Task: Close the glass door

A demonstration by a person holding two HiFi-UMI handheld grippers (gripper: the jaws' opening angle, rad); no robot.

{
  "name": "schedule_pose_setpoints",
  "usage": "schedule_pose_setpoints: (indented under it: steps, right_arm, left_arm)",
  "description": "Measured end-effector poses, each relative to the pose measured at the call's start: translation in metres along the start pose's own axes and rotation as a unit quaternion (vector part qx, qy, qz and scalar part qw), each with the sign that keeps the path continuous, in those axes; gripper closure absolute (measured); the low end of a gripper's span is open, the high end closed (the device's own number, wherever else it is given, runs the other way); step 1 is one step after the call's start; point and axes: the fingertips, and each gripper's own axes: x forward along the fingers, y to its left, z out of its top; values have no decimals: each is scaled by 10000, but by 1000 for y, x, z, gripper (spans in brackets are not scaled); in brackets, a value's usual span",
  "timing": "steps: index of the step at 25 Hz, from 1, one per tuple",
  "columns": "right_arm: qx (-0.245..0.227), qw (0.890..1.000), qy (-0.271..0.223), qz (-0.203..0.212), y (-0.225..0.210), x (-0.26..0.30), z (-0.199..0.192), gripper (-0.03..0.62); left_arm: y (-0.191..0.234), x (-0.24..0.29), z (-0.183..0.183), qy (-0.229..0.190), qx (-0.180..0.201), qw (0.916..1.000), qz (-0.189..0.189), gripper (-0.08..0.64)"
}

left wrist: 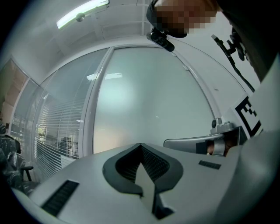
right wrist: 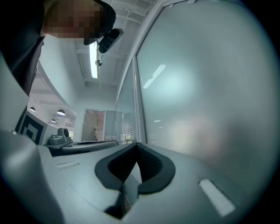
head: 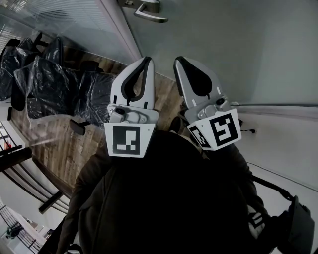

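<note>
The head view alone takes in both tools together: the left gripper (head: 147, 59) and right gripper (head: 178, 59), white moulded plastic with black padded linings, are held up side by side in front of a dark-jacketed person (head: 164, 203), each carrying a white cube with black square markers. Their tips point at the frosted glass door (head: 223, 49), low beneath its curved silver metal lever handle (head: 149, 12). Whether either tip touches the glass cannot be told. Only this view shows the handle, the wood-grain floor (head: 54, 144) and, through the clear glass wall left of the pale door frame (head: 119, 30), a cluster of chairs wrapped in dark crinkled plastic (head: 44, 84).

The left gripper view looks along the left gripper (left wrist: 140, 145), whose ribbed black pads meet at the tip with nothing between them. Beyond lies the smooth, milky door panel (left wrist: 144, 96). To the left are horizontal slatted blinds (left wrist: 52, 131) behind glass, overhead is a long ceiling light strip (left wrist: 83, 11), and the right gripper (left wrist: 188, 142) shows side-on at the right edge.

The right gripper view shows the right gripper (right wrist: 136, 144) likewise pressed together and empty, the door (right wrist: 210, 87) filling the right of the picture with soft reflections. The left gripper (right wrist: 83, 144) lies at the left.
</note>
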Motion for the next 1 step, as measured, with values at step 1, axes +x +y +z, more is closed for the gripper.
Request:
schedule_pose_setpoints:
  steps: [1]
  right_arm:
    - [-4,10000,-2,0,0,0,0,591]
  left_arm:
    - [0,0,-1,2,-1,10000,-2,563]
